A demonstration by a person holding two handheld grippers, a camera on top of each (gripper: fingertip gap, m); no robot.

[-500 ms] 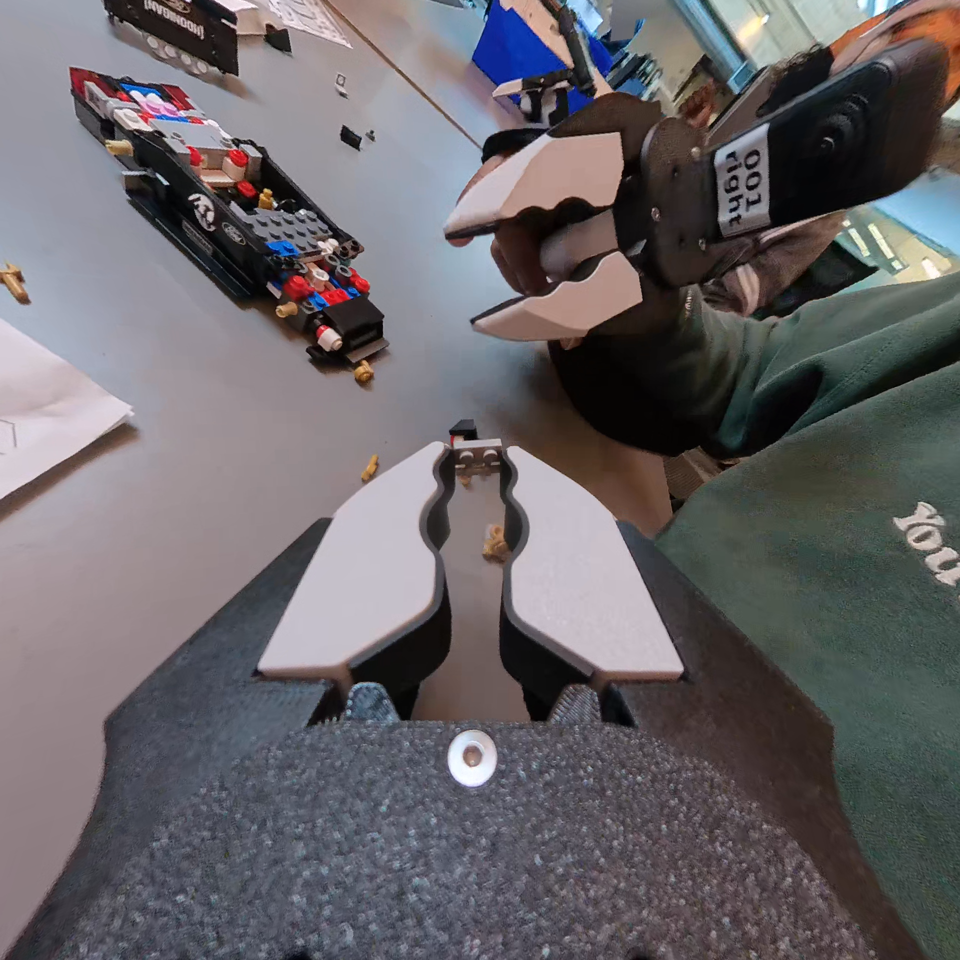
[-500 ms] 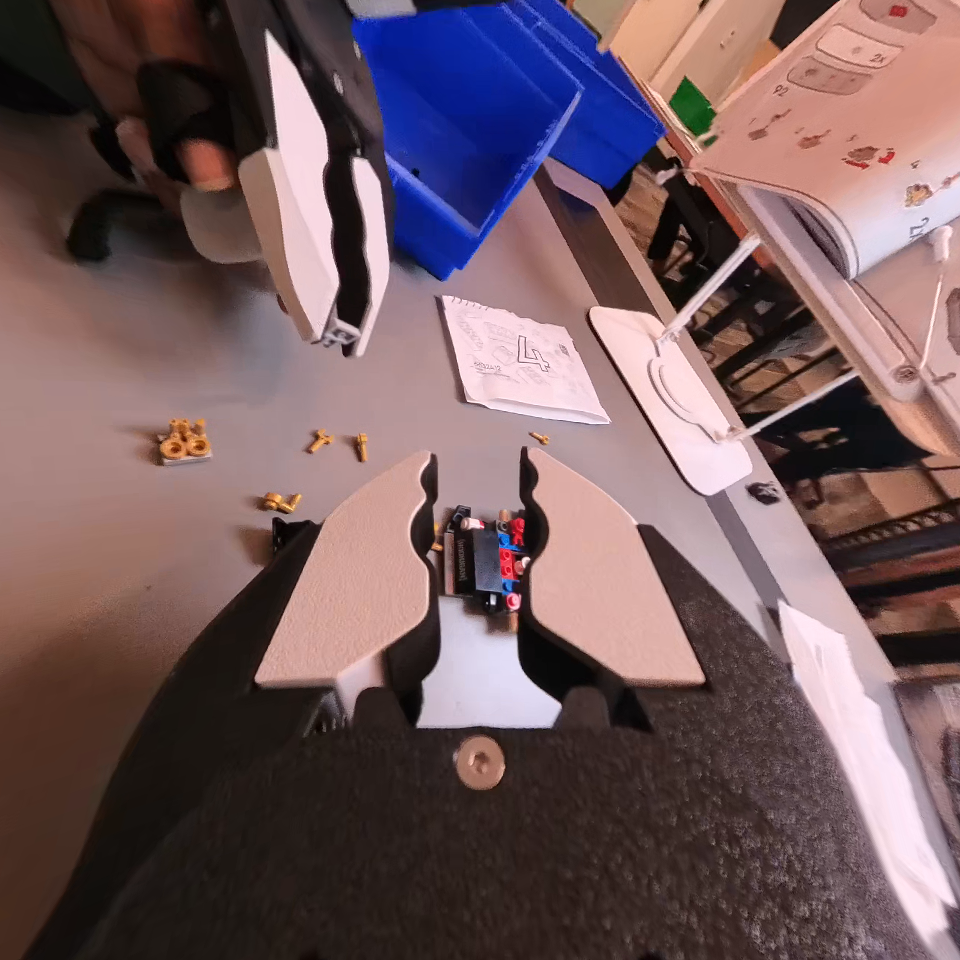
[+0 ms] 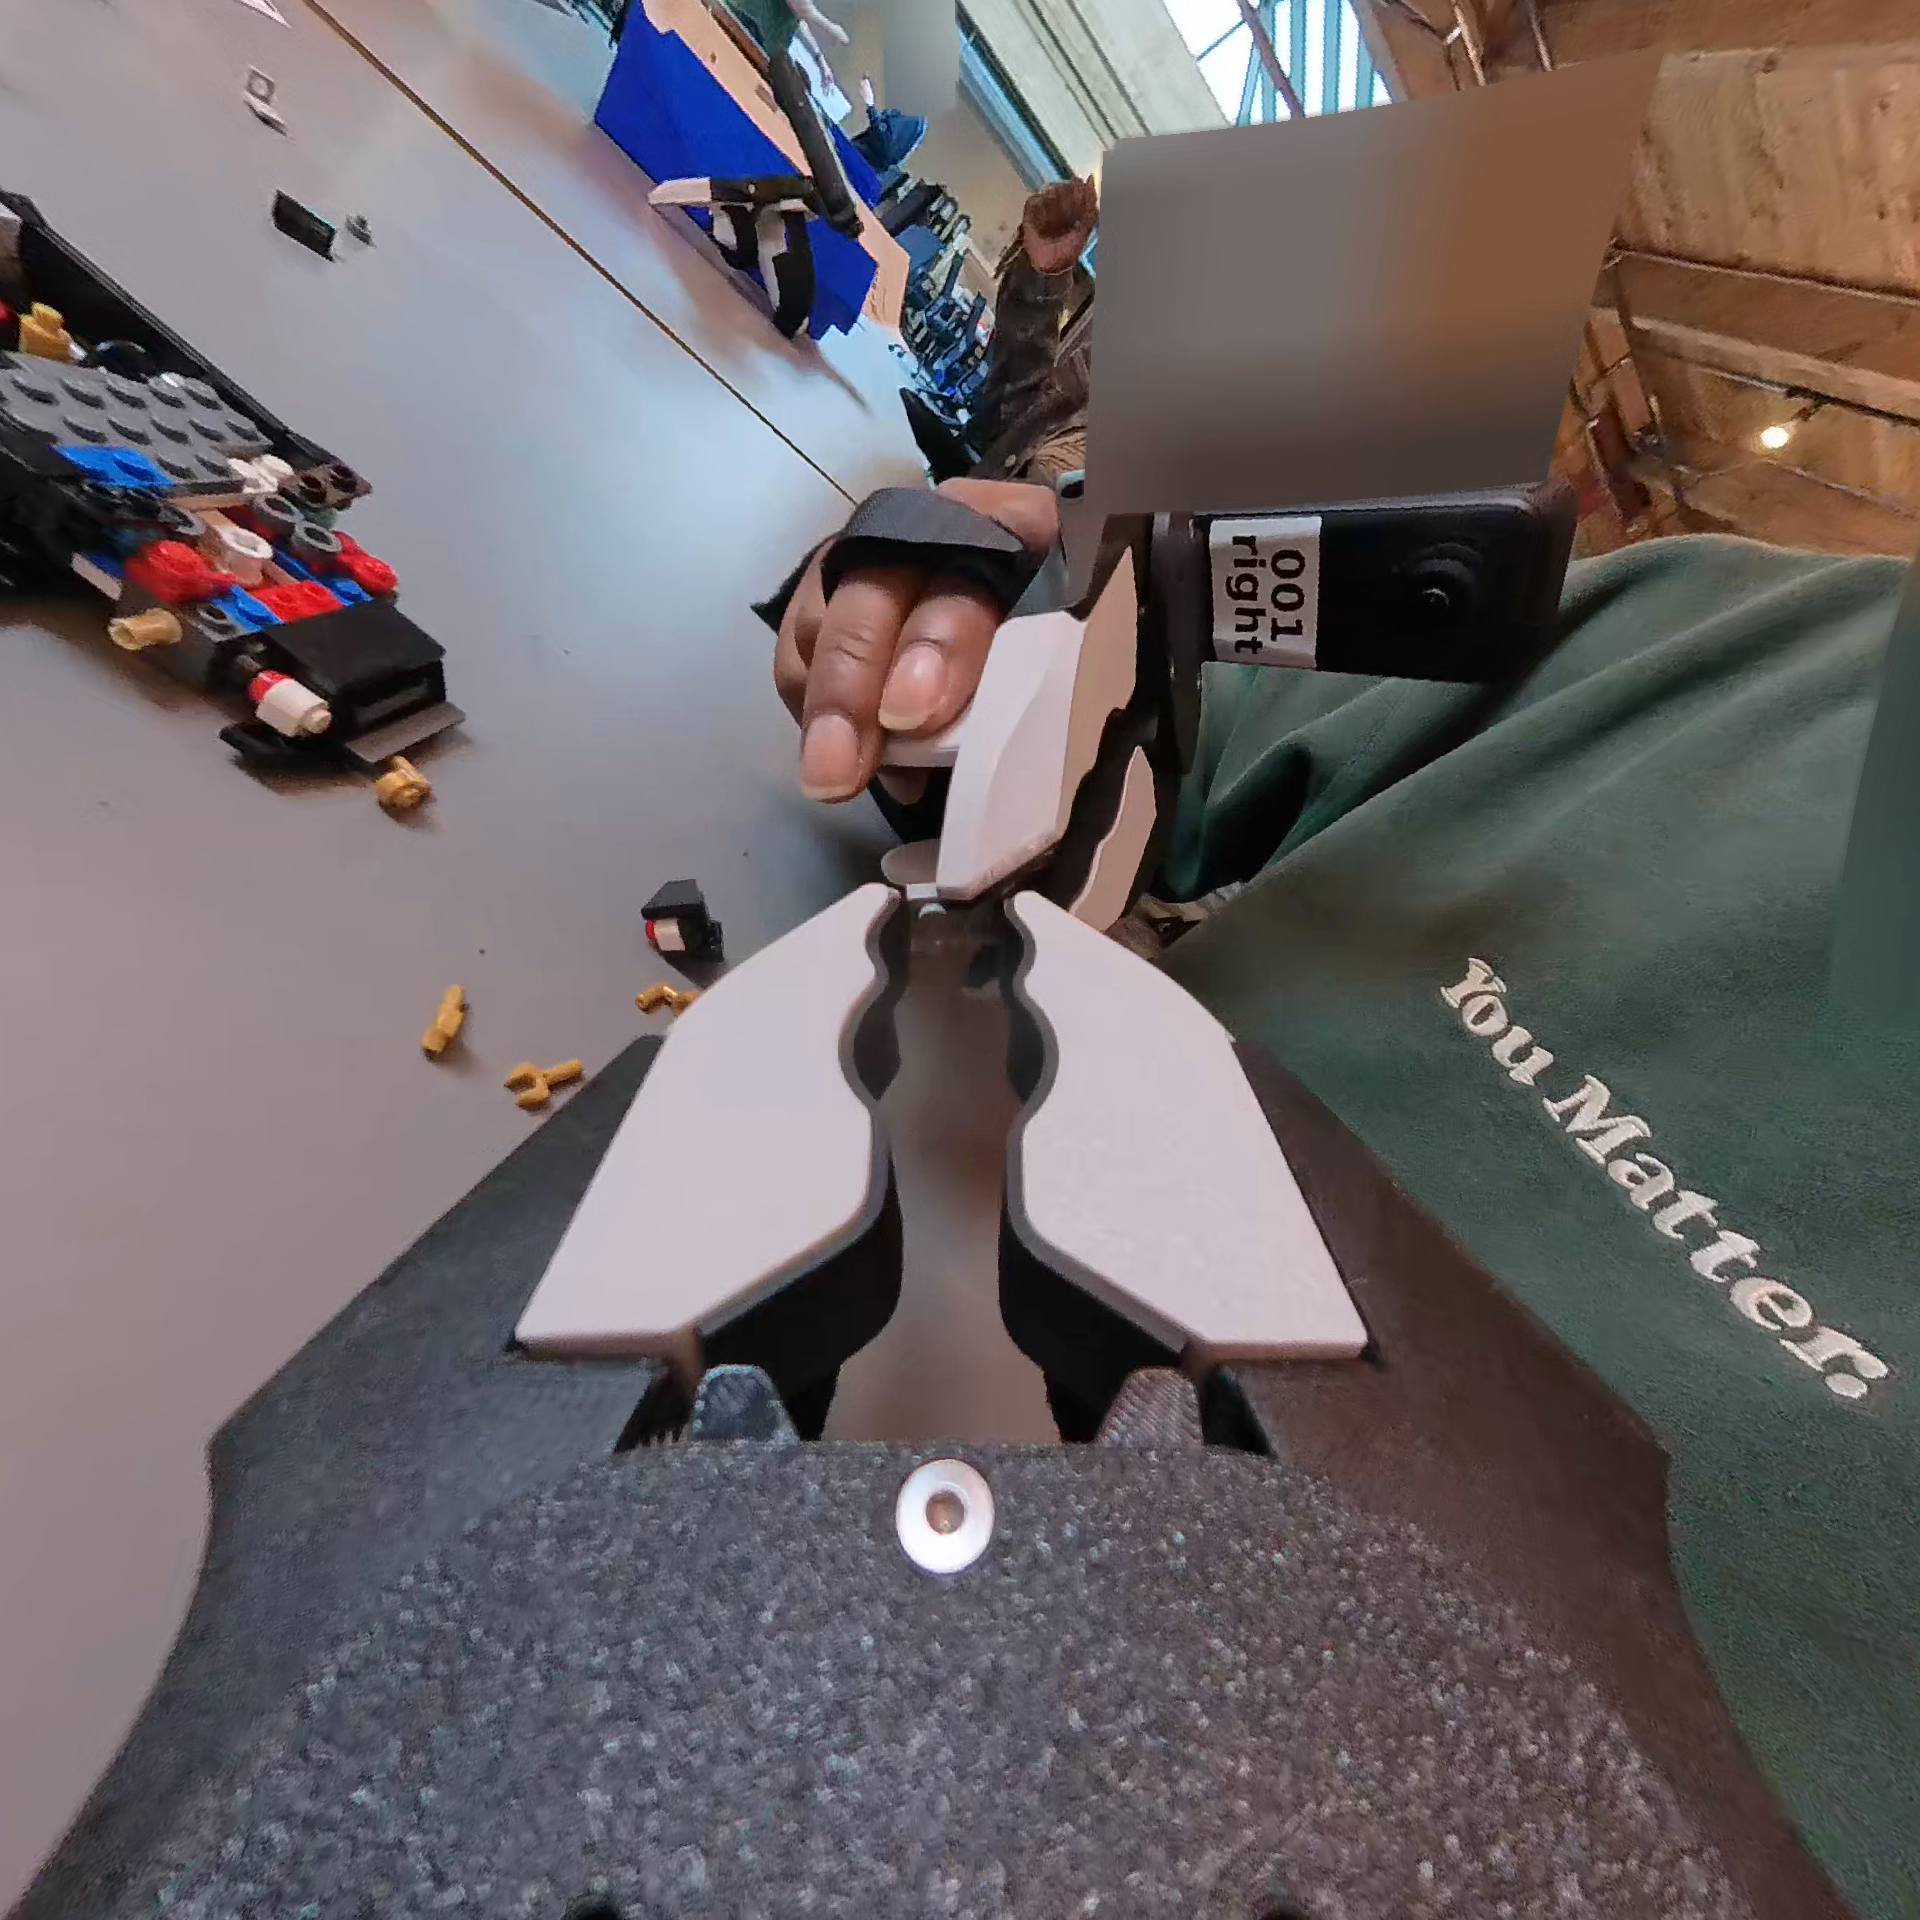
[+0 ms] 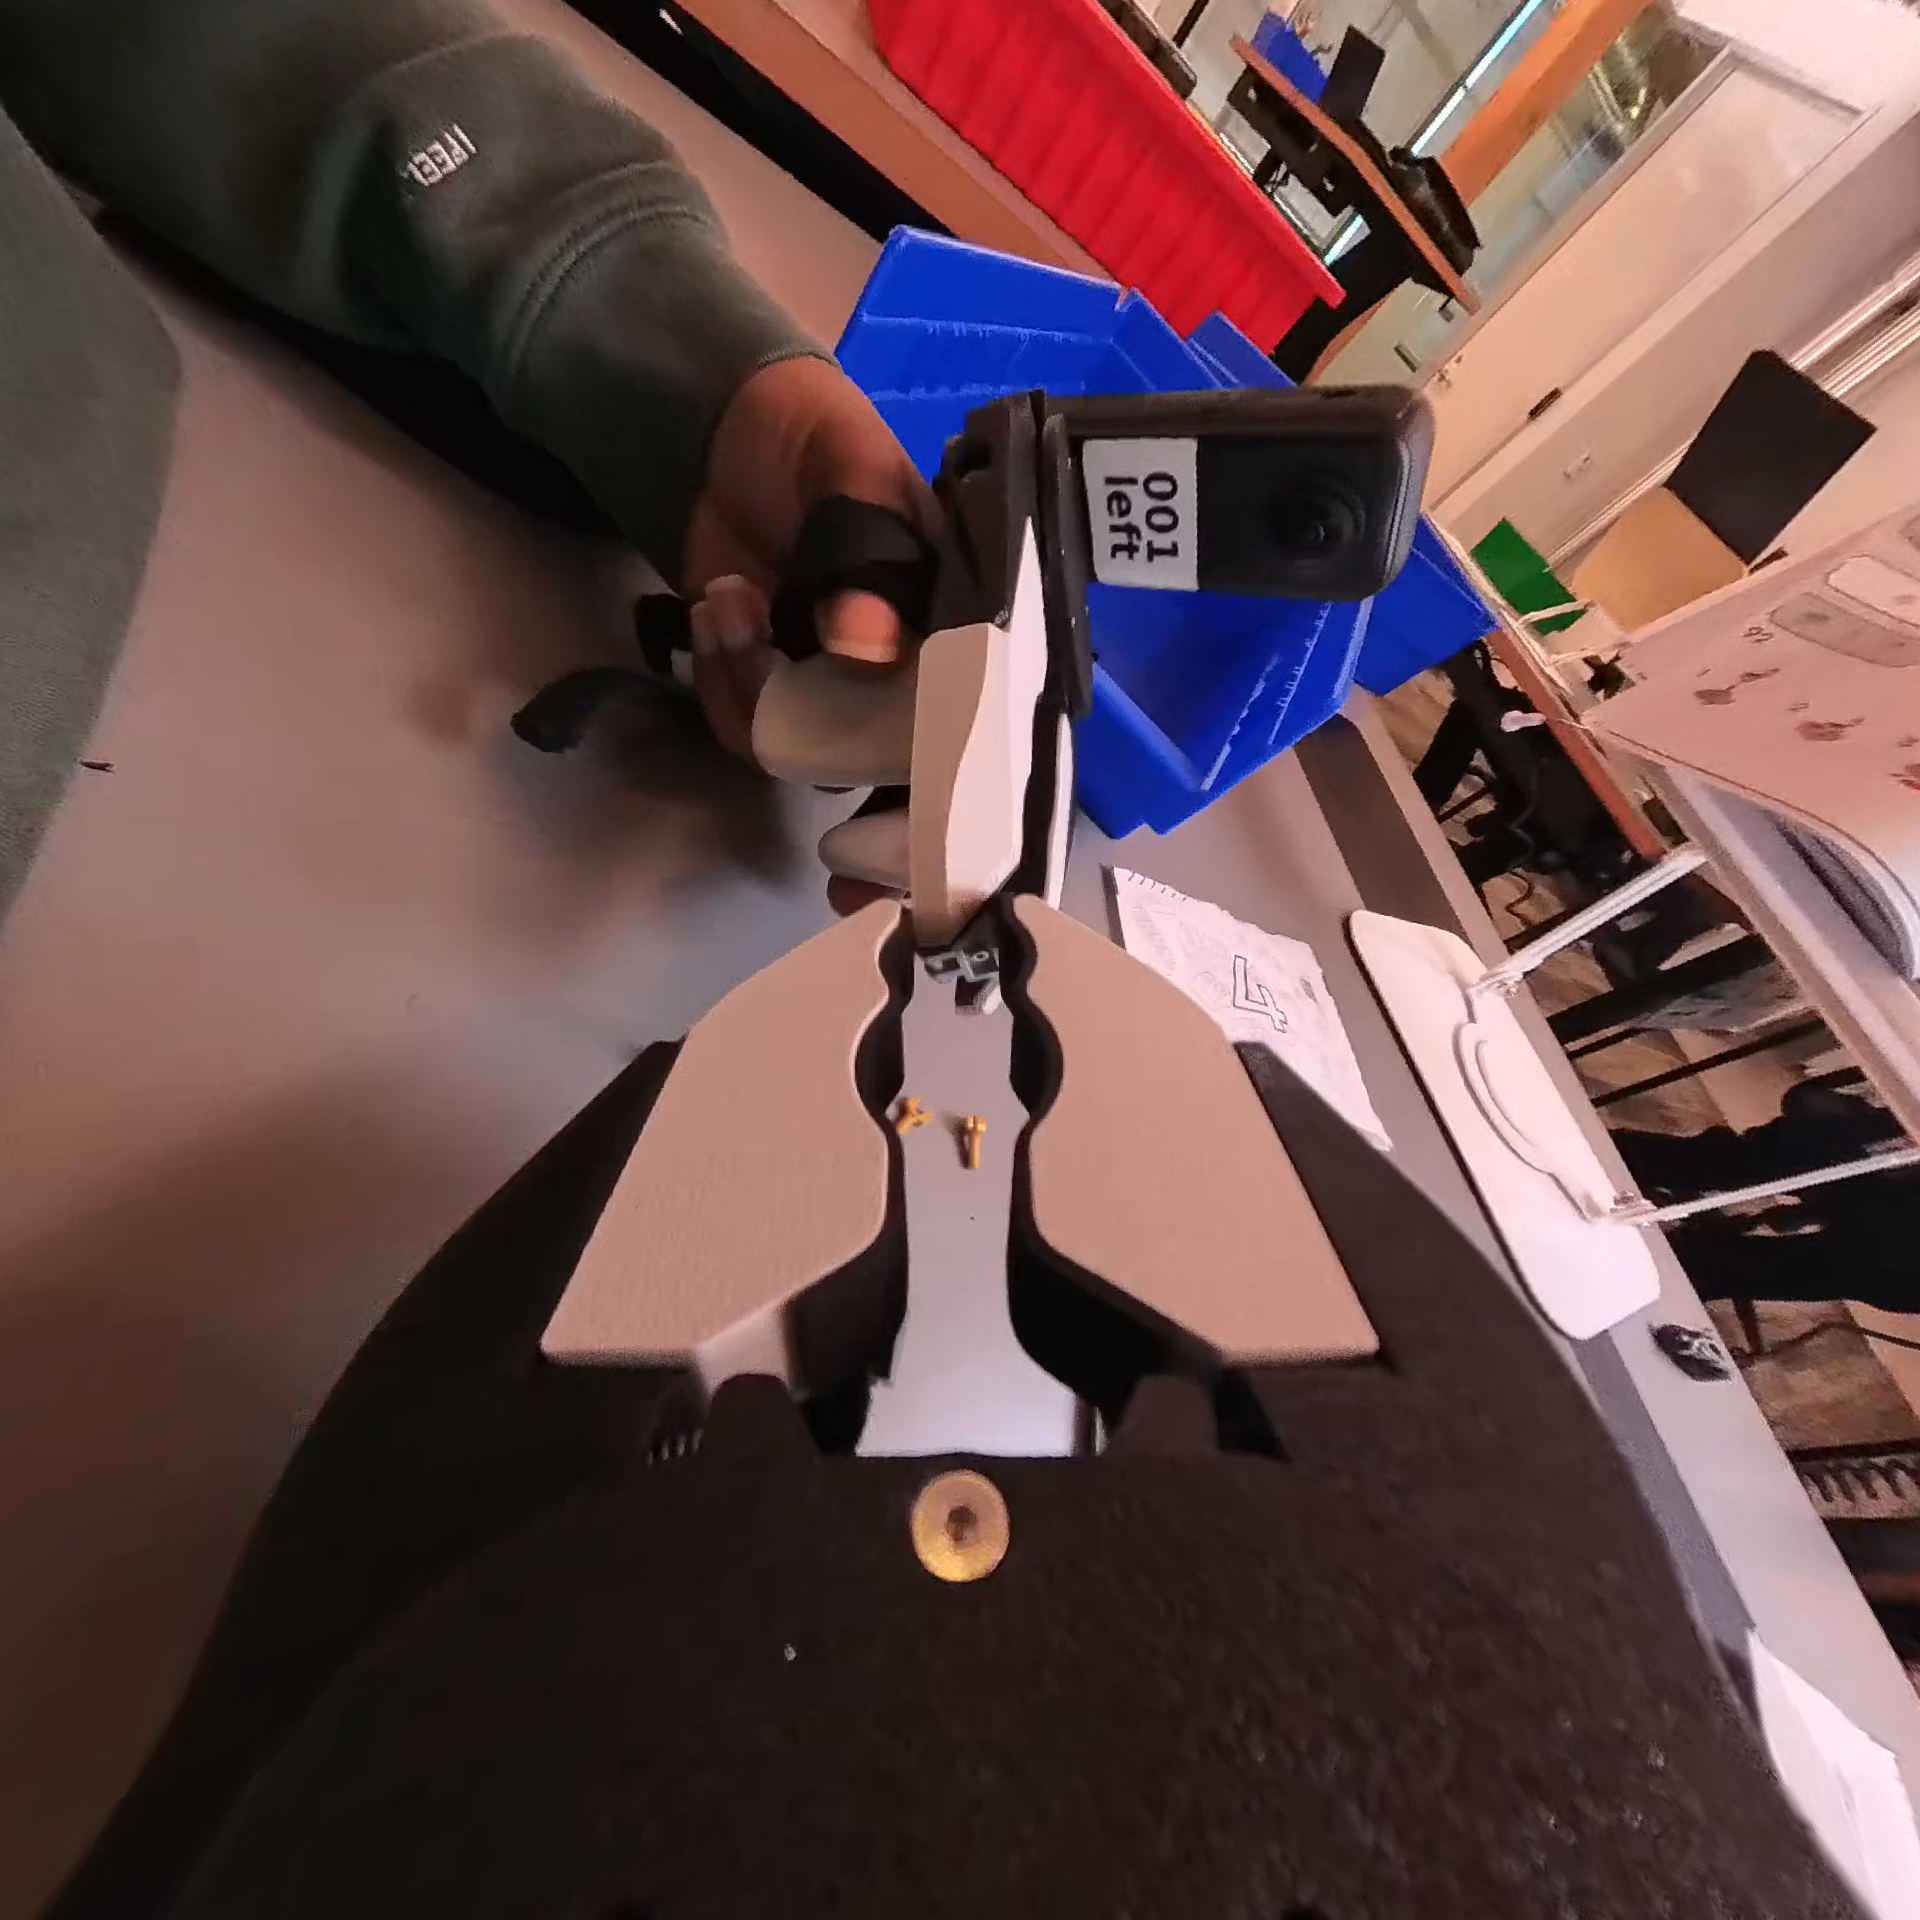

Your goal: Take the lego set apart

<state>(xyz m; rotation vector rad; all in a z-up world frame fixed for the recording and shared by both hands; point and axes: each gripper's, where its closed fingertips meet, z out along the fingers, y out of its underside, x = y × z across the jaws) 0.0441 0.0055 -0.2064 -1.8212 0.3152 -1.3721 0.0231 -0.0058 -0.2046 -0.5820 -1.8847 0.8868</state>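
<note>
Above the grey desk (image 3: pixel 582 540), the left claw (image 3: pixel 951 909) and right claw (image 4: pixel 956 940) (tips meeting) both pinch one small grey lego piece (image 4: pixel 964 961).

right hand-held gripper (image 3: pixel 1023 894) now meeting left hand-held gripper (image 3: pixel 951 914), tips crossed

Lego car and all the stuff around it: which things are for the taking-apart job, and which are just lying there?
For the job: lego car, small grey piece, left tongs, right tongs, loose gold bits, black-and-red chunk.
Just lying about: blue bins, paper booklet, white stand base.
</note>
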